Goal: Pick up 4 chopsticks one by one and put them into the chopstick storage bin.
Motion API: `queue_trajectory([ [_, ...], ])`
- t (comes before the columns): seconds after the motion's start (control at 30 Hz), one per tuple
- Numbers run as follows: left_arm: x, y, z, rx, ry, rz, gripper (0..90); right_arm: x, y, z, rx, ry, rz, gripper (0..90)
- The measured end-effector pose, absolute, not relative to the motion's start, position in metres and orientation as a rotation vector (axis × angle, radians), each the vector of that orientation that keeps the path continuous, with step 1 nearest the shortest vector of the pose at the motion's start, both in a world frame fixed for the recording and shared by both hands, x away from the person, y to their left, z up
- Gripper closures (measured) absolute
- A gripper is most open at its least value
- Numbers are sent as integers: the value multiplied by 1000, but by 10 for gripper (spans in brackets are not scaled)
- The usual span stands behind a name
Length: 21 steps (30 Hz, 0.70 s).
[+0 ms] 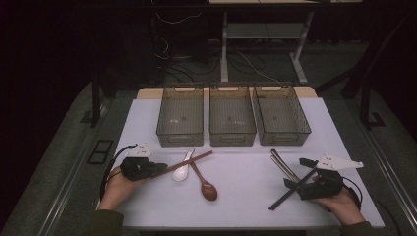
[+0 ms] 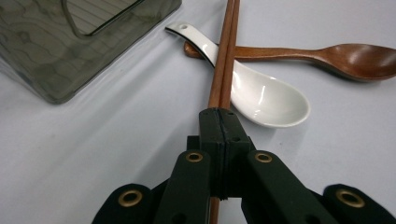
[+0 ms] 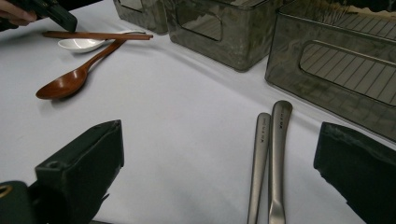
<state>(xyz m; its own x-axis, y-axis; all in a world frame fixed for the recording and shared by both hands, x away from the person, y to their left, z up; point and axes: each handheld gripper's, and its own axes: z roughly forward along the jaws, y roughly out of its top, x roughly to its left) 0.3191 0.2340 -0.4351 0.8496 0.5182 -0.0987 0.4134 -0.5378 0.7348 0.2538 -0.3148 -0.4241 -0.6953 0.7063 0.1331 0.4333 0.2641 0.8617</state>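
From the high view, a white table (image 1: 246, 191) carries three smoky plastic bins (image 1: 232, 115) in a row along its far side. Just in front of the left bin, the brown chopsticks (image 1: 189, 161) lie slanted, their far tips near that bin's front wall. The left gripper (image 1: 153, 169) sits at their near end, clamped on them, with the person's left hand (image 1: 118, 189) behind it. Under the chopsticks lie a white spoon (image 1: 182, 171) and a brown wooden spoon (image 1: 205, 186), the wooden one reaching further from the bin towards the person. In front of the right bin lie two metal handles (image 1: 282, 164) side by side, and the right gripper (image 1: 295, 186) rests by them, next to a dark stick (image 1: 291, 189).

In the left gripper view, the two black jaws are pressed together on the chopsticks (image 2: 223, 70), which run straight away from the jaws. The pair crosses over the white spoon (image 2: 261, 95) and the handle of the wooden spoon (image 2: 327, 56). The corner of the left bin (image 2: 70, 51) stands off to the left of the chopsticks.

In the right gripper view, the jaws stand wide apart with nothing between the pads. The metal handles (image 3: 270, 158) lie on the table between them, just in front of the right bin (image 3: 336, 70). Far off to the left of that bin, the left gripper (image 3: 60, 18) holds the chopsticks (image 3: 98, 35) over the white spoon (image 3: 80, 44) and the wooden spoon (image 3: 70, 81).
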Motion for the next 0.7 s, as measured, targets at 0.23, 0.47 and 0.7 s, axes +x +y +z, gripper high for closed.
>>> queue_trajectory([
  [0.23,320,234,-437,2215,672,151,889,254,-315,-424,1053,2262,1399,12],
  [0.47,321,234,-437,2216,669,159,889,254,-315,-425,1053,2265,1397,12],
  [0.7,321,234,-437,2211,675,171,889,254,-315,-425,1053,2265,1398,12],
])
